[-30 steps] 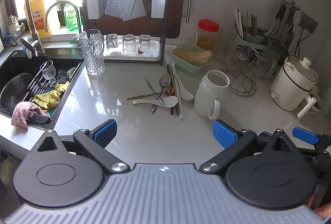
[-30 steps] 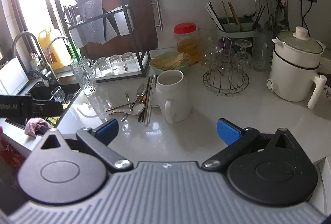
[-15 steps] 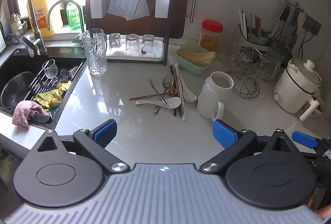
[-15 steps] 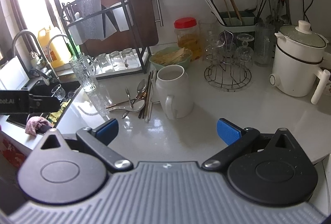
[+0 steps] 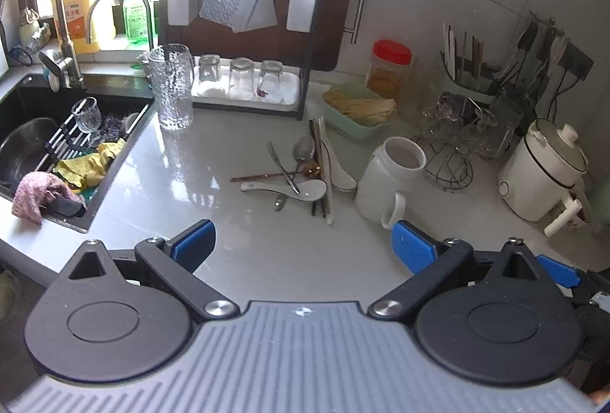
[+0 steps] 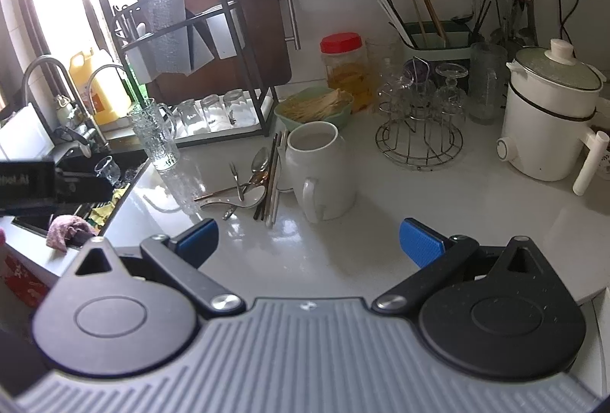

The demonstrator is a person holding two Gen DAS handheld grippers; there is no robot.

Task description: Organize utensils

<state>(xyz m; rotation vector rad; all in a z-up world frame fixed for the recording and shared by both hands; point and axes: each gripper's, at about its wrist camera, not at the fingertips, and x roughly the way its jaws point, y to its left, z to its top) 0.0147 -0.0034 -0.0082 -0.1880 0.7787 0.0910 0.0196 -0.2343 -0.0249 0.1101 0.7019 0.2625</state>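
A heap of utensils (image 5: 301, 169) lies on the white counter: white ceramic spoons (image 5: 289, 188), a metal spoon (image 5: 304, 148), a fork (image 5: 282, 167) and chopsticks (image 5: 322, 169). The same heap of utensils (image 6: 255, 184) shows in the right wrist view. Just right of it stands a white mug (image 5: 389, 180) (image 6: 318, 169), upright and empty. A green utensil holder (image 6: 434, 43) with chopsticks stands at the back wall. My left gripper (image 5: 303, 245) is open, in front of the heap. My right gripper (image 6: 309, 241) is open, in front of the mug. Both hold nothing.
A black sink (image 5: 45, 142) with cloths and a glass lies at left. A glass pitcher (image 5: 171, 87), a dish rack (image 5: 244, 31) with glasses, a green basket (image 5: 358, 111), a red-lidded jar (image 6: 343, 66), a wire glass stand (image 6: 419, 130) and a white cooker (image 6: 549, 119) ring the counter.
Both grippers have drawn back and up a little, so the heap and the mug look smaller and sit higher in view. Both stay open.
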